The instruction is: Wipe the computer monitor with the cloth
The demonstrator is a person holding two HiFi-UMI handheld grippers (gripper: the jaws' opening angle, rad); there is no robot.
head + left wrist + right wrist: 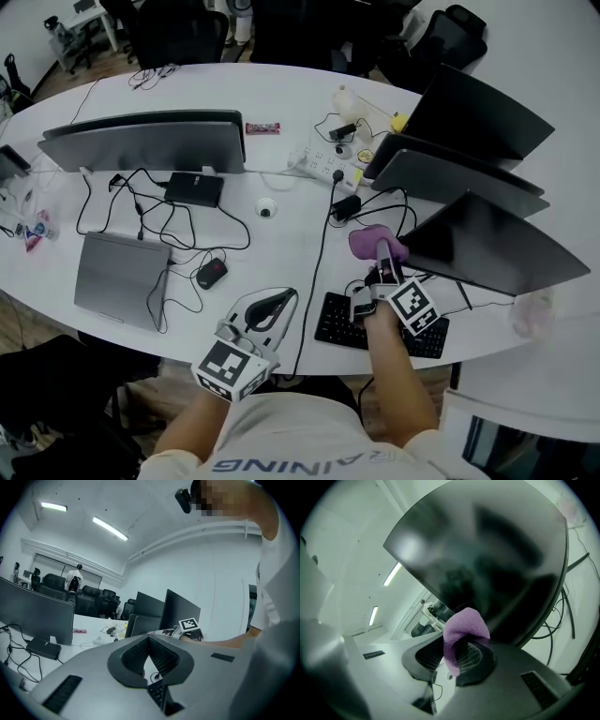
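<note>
- Monitor (pixel 487 246) number three, the dark one closest to the person, stands on the right side of the white table (pixel 281 122), with its screen tipped back.
- The purple cloth (pixel 375 242) is up at the low left corner of that screen, above the black keyboard (pixel 339 323).
- The right gripper (pixel 382 261) has its two jaws squeezed onto the cloth, and a soft fold pokes out past the tips.
- From the right gripper view the cloth (pixel 461 629) sits right by the screen's bottom edge (I cannot tell if it is touching).
- The left gripper (pixel 277 307) is low near the table's front edge, well away from the monitor. Its jaws are pressed together with nothing in them.
- My guess is the wiping is only starting. The cloth is at one corner, so nearly the whole big screen is left to rub.
</note>
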